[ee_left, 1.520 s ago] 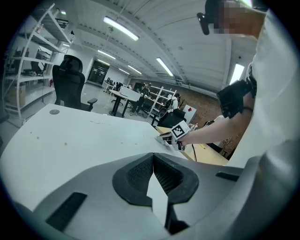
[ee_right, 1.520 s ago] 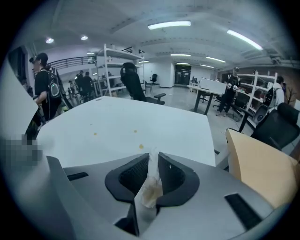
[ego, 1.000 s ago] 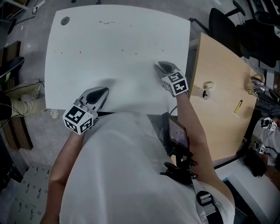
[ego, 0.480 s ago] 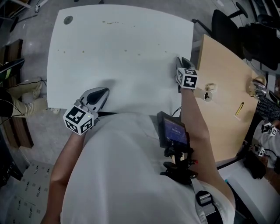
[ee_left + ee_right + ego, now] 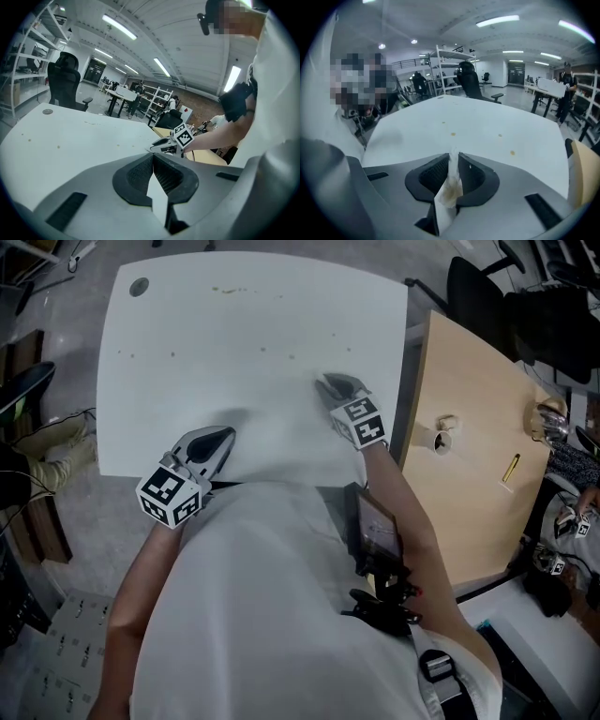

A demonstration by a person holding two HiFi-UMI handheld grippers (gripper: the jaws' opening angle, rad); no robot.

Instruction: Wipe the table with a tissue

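Right gripper view is showing the right gripper (image 5: 453, 158) clamping a stained tissue (image 5: 449, 189); the left gripper (image 5: 153, 157) is holding its jaws together.

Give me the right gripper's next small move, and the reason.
Probably slide the right gripper forward across the table onto the nearest brown spot. Its fingers are clamped on the tissue, already stained, and several spots dot the surface just ahead.
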